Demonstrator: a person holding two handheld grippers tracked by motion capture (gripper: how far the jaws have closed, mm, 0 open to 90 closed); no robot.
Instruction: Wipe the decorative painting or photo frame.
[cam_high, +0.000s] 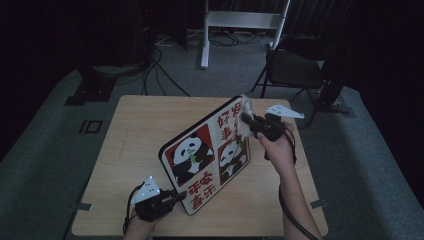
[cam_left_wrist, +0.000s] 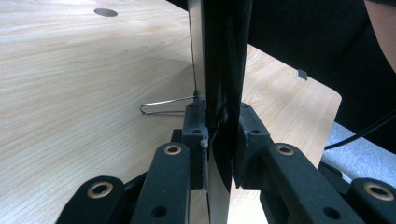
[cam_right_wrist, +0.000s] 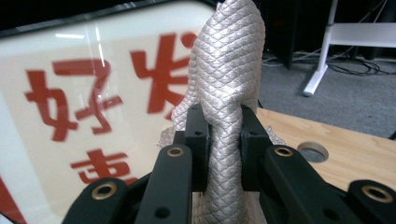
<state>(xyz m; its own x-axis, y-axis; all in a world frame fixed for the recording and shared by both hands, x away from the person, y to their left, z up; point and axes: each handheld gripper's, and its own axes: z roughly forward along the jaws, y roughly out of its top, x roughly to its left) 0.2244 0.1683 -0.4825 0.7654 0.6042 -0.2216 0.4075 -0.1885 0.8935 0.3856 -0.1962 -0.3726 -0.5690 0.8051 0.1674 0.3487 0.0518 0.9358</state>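
A framed panda picture (cam_high: 205, 157) with red characters stands tilted on edge on the wooden table (cam_high: 135, 130). My left gripper (cam_high: 172, 197) is shut on its near lower corner; in the left gripper view the frame's edge (cam_left_wrist: 219, 70) runs up between the jaws of my left gripper (cam_left_wrist: 219, 140). A wire stand (cam_left_wrist: 161, 106) sticks out from the frame's back. My right gripper (cam_high: 250, 122) is shut on a whitish scaly cloth (cam_high: 245, 112) held against the picture's upper far corner. The cloth (cam_right_wrist: 229, 79) rises from the right gripper (cam_right_wrist: 224, 140) in front of the glass (cam_right_wrist: 84, 102).
A dark folding chair (cam_high: 295, 70) stands behind the table's far right corner. A white stand frame (cam_high: 240, 22) and cables lie on the grey floor beyond. A round hole (cam_right_wrist: 312, 151) sits in the tabletop near the cloth.
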